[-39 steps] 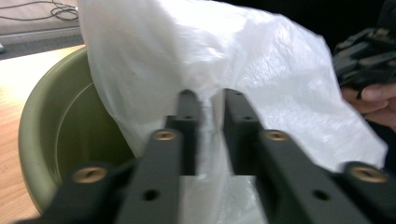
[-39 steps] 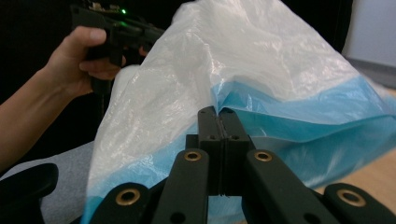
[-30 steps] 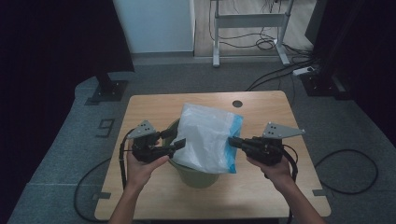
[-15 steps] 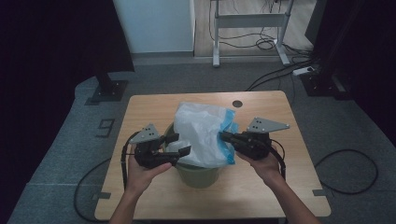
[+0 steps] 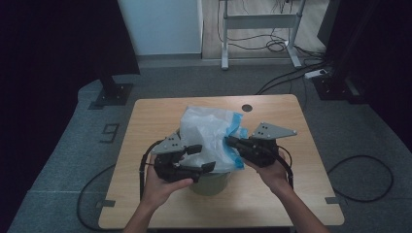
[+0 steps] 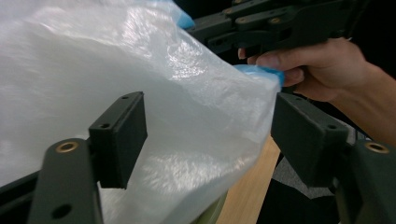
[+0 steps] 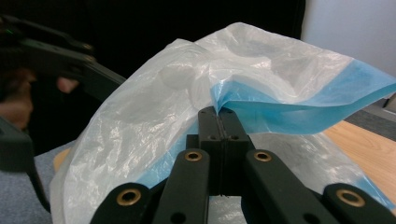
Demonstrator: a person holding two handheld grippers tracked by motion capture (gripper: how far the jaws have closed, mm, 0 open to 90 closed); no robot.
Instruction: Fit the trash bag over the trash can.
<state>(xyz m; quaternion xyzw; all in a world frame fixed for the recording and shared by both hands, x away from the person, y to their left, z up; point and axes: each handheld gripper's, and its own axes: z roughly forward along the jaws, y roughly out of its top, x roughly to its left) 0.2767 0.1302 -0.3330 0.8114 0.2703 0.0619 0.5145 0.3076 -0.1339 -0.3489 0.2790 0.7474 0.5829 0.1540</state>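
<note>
Centre of the high view: white bag (image 5: 209, 136) with a blue rim, draped over a green bin (image 5: 210, 180) on the worktop (image 5: 145, 121). Right tool (image 5: 229, 141) pressed together, pinching the blue rim (image 7: 280, 109), seemingly to hold that edge up. Left tool (image 5: 200, 158) has just been opening; jaws spread, bag between them (image 6: 196, 140), pads not pressing. Probably repositioning for a fresh hold so the bag's mouth can be pulled over the bin's rim.

bags: 1 (image 5: 210, 135) | bins: 1 (image 5: 211, 182) | grippers: 2 | tables: 1 (image 5: 150, 116)
</note>
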